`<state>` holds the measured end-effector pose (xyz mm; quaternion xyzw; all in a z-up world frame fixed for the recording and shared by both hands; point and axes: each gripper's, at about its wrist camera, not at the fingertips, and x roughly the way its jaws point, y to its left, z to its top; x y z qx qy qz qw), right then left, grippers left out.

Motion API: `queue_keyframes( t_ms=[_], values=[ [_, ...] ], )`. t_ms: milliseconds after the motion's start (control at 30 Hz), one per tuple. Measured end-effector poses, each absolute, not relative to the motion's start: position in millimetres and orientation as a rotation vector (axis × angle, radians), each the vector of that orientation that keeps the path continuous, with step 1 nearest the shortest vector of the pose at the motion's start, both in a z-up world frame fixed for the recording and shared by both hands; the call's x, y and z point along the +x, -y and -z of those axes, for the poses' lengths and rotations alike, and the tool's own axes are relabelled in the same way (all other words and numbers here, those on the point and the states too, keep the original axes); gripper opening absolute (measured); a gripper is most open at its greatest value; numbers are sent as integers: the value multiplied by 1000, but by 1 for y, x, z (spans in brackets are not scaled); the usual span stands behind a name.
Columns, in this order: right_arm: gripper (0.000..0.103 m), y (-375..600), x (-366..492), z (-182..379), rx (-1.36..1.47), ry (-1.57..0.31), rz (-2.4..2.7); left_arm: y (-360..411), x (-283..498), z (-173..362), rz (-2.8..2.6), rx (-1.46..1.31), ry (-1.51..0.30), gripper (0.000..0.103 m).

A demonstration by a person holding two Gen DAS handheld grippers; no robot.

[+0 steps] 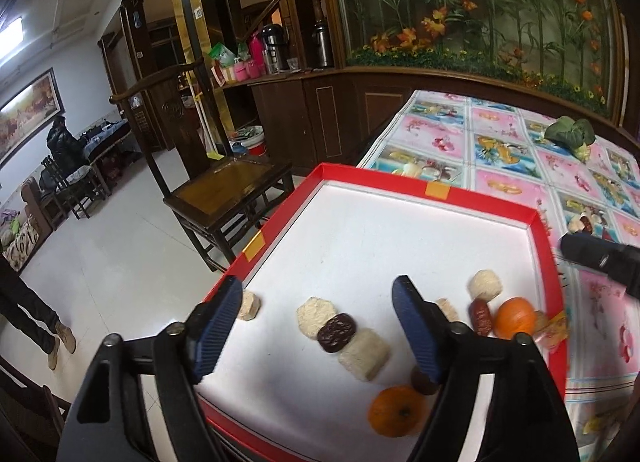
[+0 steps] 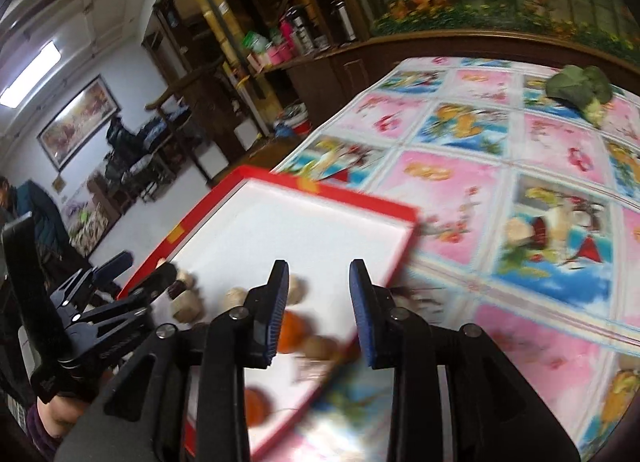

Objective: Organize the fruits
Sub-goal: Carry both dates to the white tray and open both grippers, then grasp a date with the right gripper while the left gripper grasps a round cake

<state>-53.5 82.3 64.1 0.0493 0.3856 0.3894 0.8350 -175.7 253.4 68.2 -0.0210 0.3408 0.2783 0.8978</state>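
Red date [image 1: 481, 315] upright-lengthwise beside orange [image 1: 515, 318], red tray [image 1: 380, 186], both grippers' jaws apart, empty

Left claw [image 1: 316, 326]: black plastic frame, triangular cutouts in arms, silver screws at pivots, two blue ribbed pads [image 1: 414, 332]. Right claw [image 2: 319, 312]: same black frame, silver screws, blue ribbed pads [image 2: 362, 312]. Embossed lettering on left claw body, unreadable. Sleeve [image 2: 38, 428] at lower left, possibly purple knit.

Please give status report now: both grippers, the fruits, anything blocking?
Left gripper open, empty, over red tray. Right gripper open, empty, at tray's right edge. Two oranges in tray among snack pieces. Nothing blocking.
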Motion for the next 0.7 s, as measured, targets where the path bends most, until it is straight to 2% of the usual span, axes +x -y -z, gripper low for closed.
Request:
queue_keyframes(
  t_ms=[367, 700],
  values=[
    [34, 69, 7, -45, 218, -799, -548, -190, -138, -86, -395, 46, -691, 81],
    [34, 6, 44, -29, -15, -872, -610, -145, -82, -84, -271, 99, -747, 81]
  ],
)
